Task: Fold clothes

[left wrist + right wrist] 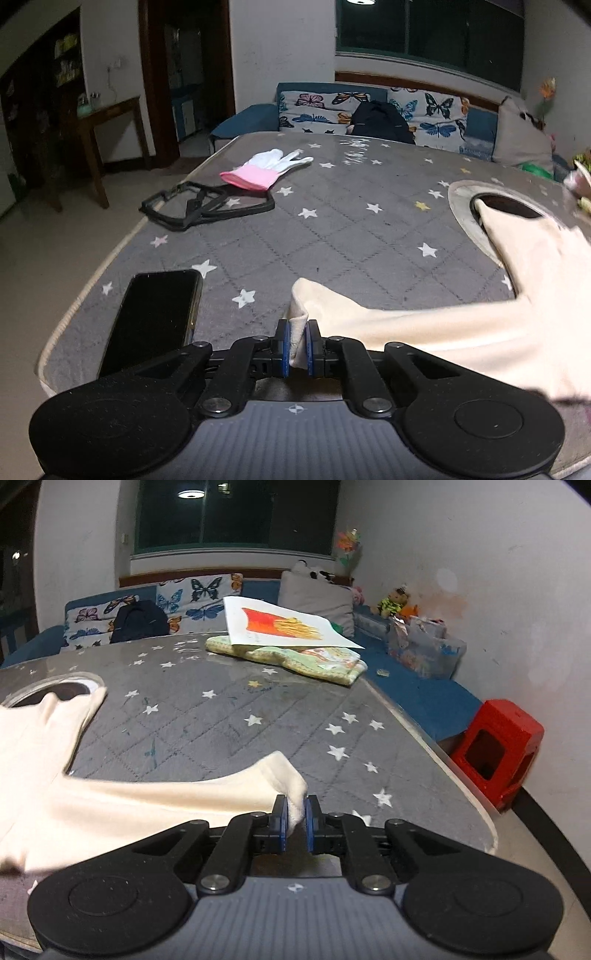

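A cream garment (517, 295) lies across the grey star-patterned table (332, 229). My left gripper (297, 345) is shut on one corner of it, with cloth pinched between the blue pads. My right gripper (295, 821) is shut on another corner of the same garment (44, 775), which stretches off to the left. The cloth between the two grips hangs taut just above the table (258, 709). The garment's far part reaches a round hole (506, 206) in the table.
A black phone (155, 321) lies near the left front edge. A pink-cuffed white glove (266, 168) and black frames (207, 206) lie further back left. Folded patterned cloth (306, 661) under a drawing (284, 624) sits at the far right. A red stool (498, 746) stands beside the table.
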Motion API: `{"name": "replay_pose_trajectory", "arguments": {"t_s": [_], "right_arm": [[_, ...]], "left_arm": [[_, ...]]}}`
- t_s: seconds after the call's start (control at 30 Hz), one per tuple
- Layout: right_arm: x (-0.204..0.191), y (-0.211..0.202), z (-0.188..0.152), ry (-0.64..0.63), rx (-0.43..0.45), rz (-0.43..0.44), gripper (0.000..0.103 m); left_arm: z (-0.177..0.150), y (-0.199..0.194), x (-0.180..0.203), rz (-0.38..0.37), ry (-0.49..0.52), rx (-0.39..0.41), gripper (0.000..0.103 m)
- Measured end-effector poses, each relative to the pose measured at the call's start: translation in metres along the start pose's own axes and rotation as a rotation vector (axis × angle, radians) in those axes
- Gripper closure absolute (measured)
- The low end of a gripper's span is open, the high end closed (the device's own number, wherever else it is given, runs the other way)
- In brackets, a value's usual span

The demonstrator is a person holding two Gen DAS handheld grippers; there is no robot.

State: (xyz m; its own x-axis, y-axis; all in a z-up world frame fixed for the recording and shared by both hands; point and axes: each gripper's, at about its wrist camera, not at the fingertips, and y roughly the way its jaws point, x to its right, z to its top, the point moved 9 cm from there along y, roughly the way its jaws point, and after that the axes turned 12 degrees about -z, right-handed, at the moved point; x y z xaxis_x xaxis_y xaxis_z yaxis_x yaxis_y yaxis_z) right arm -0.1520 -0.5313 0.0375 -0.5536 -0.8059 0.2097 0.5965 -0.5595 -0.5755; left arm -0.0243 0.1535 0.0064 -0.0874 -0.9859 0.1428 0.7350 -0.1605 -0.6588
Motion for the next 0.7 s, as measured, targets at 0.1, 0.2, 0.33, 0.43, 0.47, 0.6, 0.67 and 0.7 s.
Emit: {"name": "replay_pose_trajectory", "arguments": {"t_s": [0.1, 0.2, 0.33, 0.43, 0.47, 0.6, 0.67, 0.7], "right_arm": [[-0.006, 0.012, -0.006, -0.007, -0.024, 0.003, 0.094], [-0.016, 0.025, -0.018, -0.031, -0.079, 0.016, 0.092], [-0.012, 0.025, -0.024, -0.032, -0.096, 0.018, 0.075], [-0.005, 0.017, -0.014, -0.018, -0.068, 0.012, 0.072], [-0.004, 0.014, -0.010, -0.015, -0.055, 0.016, 0.070], [-0.024, -0.001, 0.003, -0.020, -0.024, 0.135, 0.060], [-0.047, -0.011, 0.007, -0.057, -0.004, 0.211, 0.059], [-0.062, -0.017, 0.009, -0.081, 0.008, 0.256, 0.058]], "left_arm": [[-0.003, 0.013, -0.002, -0.004, -0.011, -0.026, 0.093], [-0.011, 0.017, 0.000, 0.018, 0.041, -0.052, 0.090], [-0.015, 0.015, -0.004, 0.013, 0.019, -0.057, 0.074], [-0.012, 0.014, -0.005, 0.048, 0.036, -0.058, 0.071], [-0.011, 0.013, -0.005, 0.059, 0.042, -0.059, 0.069], [-0.003, 0.008, -0.005, 0.108, 0.059, -0.030, 0.065], [0.003, 0.003, 0.001, 0.117, 0.081, -0.009, 0.065], [0.005, 0.000, 0.007, 0.111, 0.097, 0.003, 0.066]]}}
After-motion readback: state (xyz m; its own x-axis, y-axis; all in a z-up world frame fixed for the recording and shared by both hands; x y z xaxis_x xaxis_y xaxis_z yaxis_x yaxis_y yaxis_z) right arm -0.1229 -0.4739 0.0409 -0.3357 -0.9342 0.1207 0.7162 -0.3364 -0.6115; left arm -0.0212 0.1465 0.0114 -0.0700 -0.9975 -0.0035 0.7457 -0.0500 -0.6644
